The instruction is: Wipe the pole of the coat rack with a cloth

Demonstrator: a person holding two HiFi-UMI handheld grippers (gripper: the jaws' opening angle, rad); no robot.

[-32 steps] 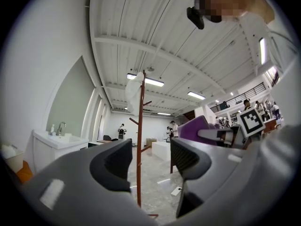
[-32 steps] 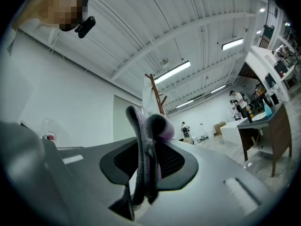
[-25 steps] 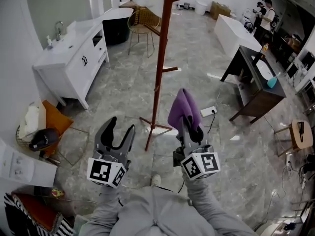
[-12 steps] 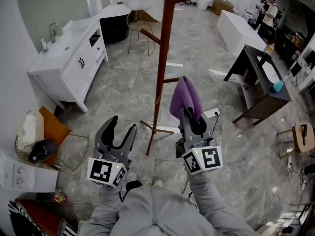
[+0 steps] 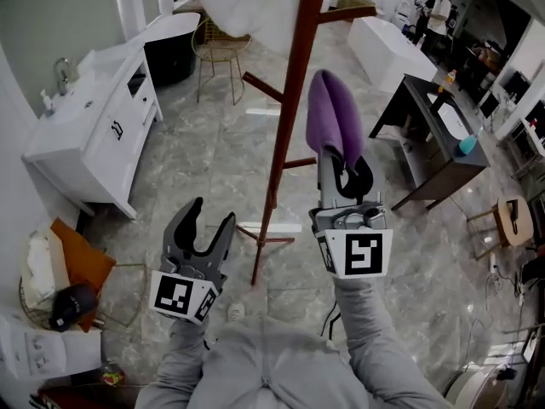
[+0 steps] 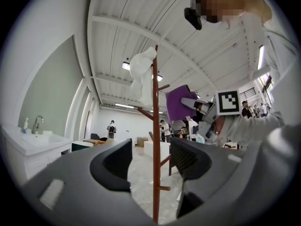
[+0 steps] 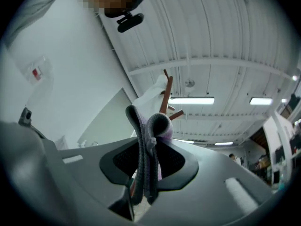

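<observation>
Raised since before, right tongs (image 5: 343, 167) pinch purple cloth (image 5: 330, 118) beside pole (image 5: 288, 118); left tongs (image 5: 211, 216) gape empty over marble floor (image 5: 204, 160).

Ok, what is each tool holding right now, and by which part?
The right tool pinches the folded purple cloth by its bunched lower end; the left tool is open and holds nothing.

No words, numbers or brands can be read; only black-and-white square marker patterns (image 5: 361, 256) on the left tool (image 5: 211, 215) and right tool (image 5: 343, 162).
</observation>
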